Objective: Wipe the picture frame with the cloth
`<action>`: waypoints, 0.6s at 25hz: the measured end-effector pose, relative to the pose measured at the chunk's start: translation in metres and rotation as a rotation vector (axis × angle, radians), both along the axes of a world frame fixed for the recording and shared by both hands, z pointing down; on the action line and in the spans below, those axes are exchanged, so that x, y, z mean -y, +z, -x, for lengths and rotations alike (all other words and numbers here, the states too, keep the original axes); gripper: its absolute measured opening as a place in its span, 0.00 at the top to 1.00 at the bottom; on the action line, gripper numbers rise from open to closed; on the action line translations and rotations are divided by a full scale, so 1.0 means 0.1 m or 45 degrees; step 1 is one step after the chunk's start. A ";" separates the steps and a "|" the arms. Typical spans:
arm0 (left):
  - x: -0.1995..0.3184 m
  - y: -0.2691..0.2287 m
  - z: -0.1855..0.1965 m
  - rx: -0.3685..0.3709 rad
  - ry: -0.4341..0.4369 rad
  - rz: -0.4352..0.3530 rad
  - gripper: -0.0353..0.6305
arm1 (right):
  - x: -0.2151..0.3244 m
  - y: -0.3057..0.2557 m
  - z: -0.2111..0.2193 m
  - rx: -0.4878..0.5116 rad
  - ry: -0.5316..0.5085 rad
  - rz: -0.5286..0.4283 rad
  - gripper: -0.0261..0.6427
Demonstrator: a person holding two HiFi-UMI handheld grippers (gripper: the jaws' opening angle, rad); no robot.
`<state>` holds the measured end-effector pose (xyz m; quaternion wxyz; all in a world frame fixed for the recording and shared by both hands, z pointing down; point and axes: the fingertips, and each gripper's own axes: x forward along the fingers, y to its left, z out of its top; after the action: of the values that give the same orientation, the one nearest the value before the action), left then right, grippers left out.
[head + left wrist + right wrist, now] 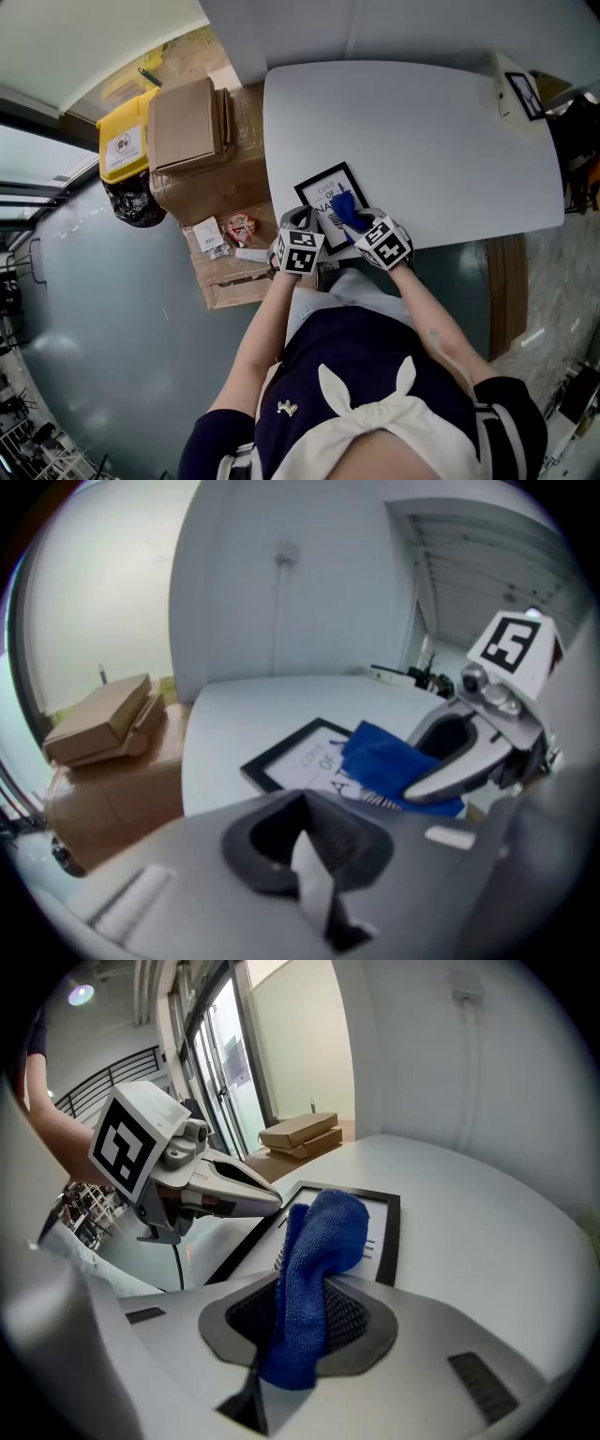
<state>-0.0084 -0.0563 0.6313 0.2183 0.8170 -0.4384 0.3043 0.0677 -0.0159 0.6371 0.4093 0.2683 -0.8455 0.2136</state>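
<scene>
Wipe apparently starting: right gripper (300, 1330) clamping cloth (323, 1232) over picture frame (392, 1237); left gripper (309, 850) closed, empty, beside frame (next: pressing, sweeping).

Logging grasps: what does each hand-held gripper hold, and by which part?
Right hand-held gripper clamps the blue cloth near one end; left hand-held gripper holds nothing, jaws shut.

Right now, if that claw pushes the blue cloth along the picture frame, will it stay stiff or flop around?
Probably floppy: the blue cloth folds over on itself beyond the right claw pinching it. It seems light, since that one pinch carries the whole bunch. Its fuzzy weave would likely drag on the picture frame rather than slip.
</scene>
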 end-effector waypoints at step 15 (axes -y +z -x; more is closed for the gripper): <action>0.00 0.01 0.01 0.002 0.018 -0.004 0.95 | -0.24 0.02 0.51 -0.008 -0.113 0.028 0.82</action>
<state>-0.0095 -0.0563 0.6319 0.2147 0.8203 -0.4332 0.3057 0.0162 0.0085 0.6390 0.4240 0.2267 -0.8529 0.2036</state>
